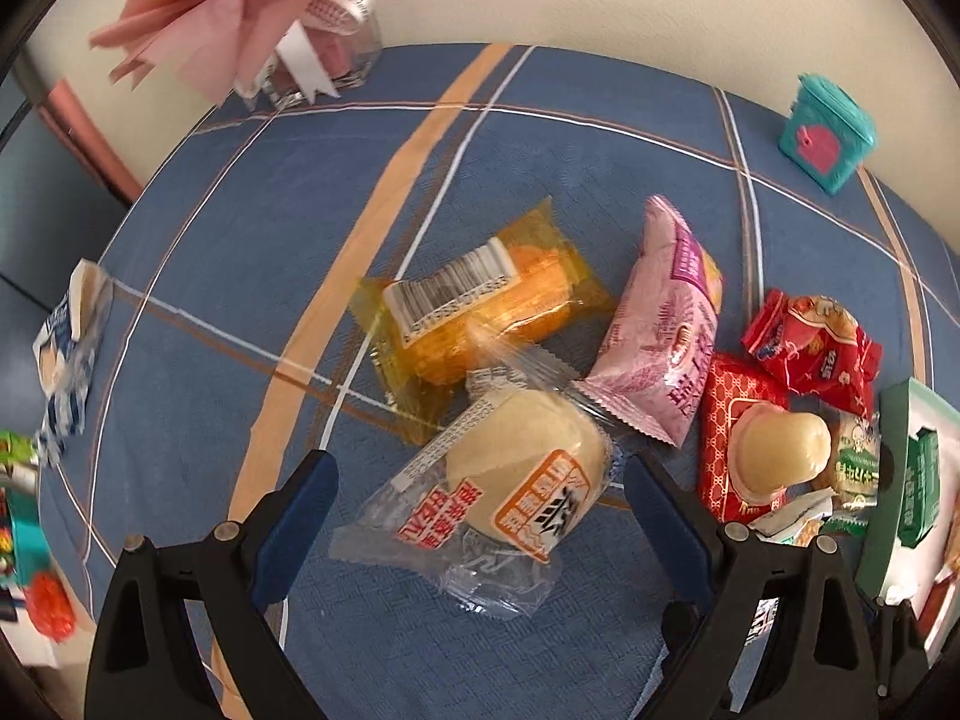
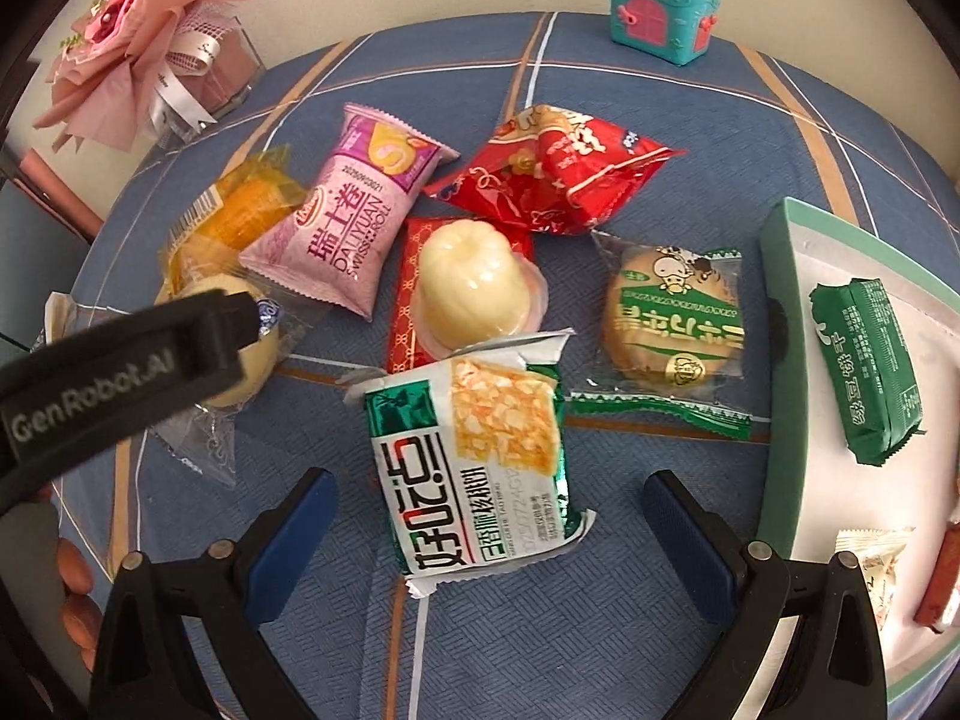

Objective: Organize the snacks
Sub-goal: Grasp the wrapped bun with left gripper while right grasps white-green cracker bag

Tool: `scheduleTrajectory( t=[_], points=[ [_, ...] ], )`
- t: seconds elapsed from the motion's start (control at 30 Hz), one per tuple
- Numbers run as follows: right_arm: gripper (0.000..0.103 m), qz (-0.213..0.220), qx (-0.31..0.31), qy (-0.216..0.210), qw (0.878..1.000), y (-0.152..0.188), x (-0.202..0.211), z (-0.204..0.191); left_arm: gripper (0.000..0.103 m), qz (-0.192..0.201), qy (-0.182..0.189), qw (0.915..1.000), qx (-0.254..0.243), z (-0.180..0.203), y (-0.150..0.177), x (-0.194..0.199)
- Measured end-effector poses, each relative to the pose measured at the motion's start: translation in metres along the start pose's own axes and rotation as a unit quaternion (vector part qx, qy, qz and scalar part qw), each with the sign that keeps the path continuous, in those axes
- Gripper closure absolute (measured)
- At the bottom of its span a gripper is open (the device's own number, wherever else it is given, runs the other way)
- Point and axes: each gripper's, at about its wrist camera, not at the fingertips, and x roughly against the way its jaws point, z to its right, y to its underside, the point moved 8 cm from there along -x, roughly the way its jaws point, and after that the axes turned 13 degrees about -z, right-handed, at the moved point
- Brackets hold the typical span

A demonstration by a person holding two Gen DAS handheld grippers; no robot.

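Snacks lie on a blue plaid tablecloth (image 1: 240,210). My left gripper (image 1: 480,480) is open, its fingers on either side of a clear-wrapped pale round bun (image 1: 516,468), not touching. Behind it are an orange cake pack (image 1: 480,306) and a pink swiss-roll pack (image 1: 660,330). My right gripper (image 2: 489,510) is open around a green-and-white biscuit pack (image 2: 474,456). Beyond are a jelly cup on a red pack (image 2: 474,291), a red candy bag (image 2: 552,174) and a round green-labelled cake (image 2: 675,318). A green-rimmed box (image 2: 780,276) at right holds a green pack (image 2: 870,366).
A teal toy chest (image 2: 663,9) stands at the table's far edge. A pink bouquet in a clear box (image 2: 156,54) is at the far left. A blue-white packet (image 1: 66,348) lies at the left edge. The left gripper's body (image 2: 120,366) crosses the right wrist view.
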Motion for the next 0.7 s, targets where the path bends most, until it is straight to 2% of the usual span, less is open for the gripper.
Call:
scheduleTrajectory(
  t=[0.13, 0.2, 0.27, 0.3, 0.37, 0.47, 0.7],
  points=[
    [0.001, 0.005, 0.004, 0.006, 1.000, -0.002, 0.000, -0.002, 0.008, 0.002, -0.003, 0.9999, -0.016, 0.007, 0.000, -0.001],
    [0.002, 0.007, 0.006, 0.009, 1.000, -0.003, 0.001, -0.002, 0.016, -0.001, -0.004, 0.9997, -0.023, 0.010, 0.001, -0.002],
    [0.017, 0.009, 0.007, 0.011, 1.000, -0.004, 0.001, -0.002, 0.031, -0.004, -0.009, 0.9996, -0.026, 0.011, 0.001, -0.004],
    [0.021, 0.009, 0.006, 0.012, 1.000, -0.004, 0.002, -0.001, 0.033, -0.006, -0.008, 0.9996, -0.026, 0.012, 0.002, -0.004],
    [0.030, 0.009, 0.002, 0.013, 1.000, -0.003, 0.003, 0.002, 0.047, -0.009, 0.003, 0.9997, -0.024, 0.012, 0.002, -0.004],
    [0.046, 0.010, -0.003, 0.009, 1.000, -0.003, 0.005, 0.005, 0.048, -0.011, 0.004, 0.9997, -0.021, 0.012, 0.004, -0.004],
    [0.049, 0.010, -0.008, 0.007, 1.000, -0.004, 0.009, 0.010, 0.049, -0.015, 0.013, 0.9997, -0.014, 0.012, 0.008, 0.000]
  ],
)
